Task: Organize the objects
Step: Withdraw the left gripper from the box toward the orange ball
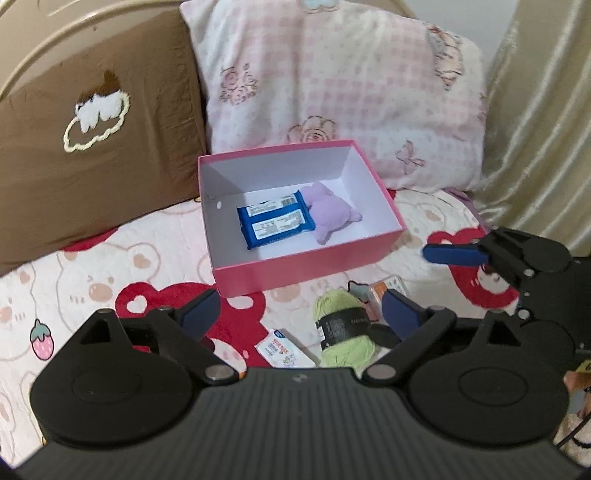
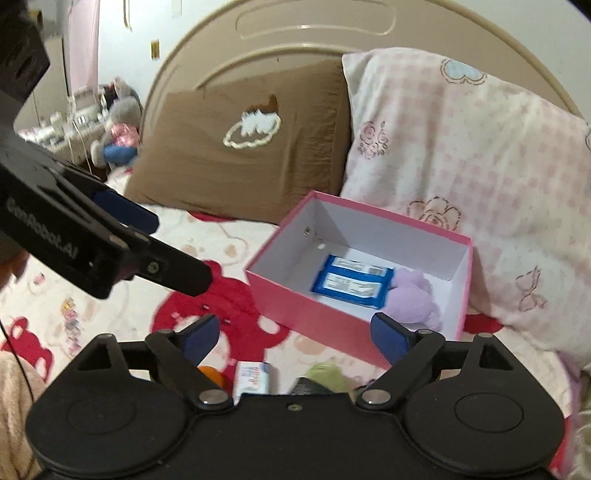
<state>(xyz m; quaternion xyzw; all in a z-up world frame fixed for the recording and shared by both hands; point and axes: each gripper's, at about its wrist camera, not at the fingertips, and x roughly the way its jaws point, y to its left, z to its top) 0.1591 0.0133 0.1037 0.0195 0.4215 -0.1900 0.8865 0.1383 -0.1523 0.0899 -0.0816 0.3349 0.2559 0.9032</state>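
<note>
Blue packet (image 1: 276, 218) lies flat, lengthwise along the pink box (image 1: 310, 266).

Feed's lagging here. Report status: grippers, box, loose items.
Left gripper open, empty; right gripper open, empty. Pink box holds blue packet and purple plush. Green yarn, small carton on the bedspread. Nothing blocking.

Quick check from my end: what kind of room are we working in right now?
Almost certainly a bedroom, working on a bed: a curved beige headboard, a brown pillow and pink checked pillow propped against it, and a bear-print blanket under the pink box.
</note>
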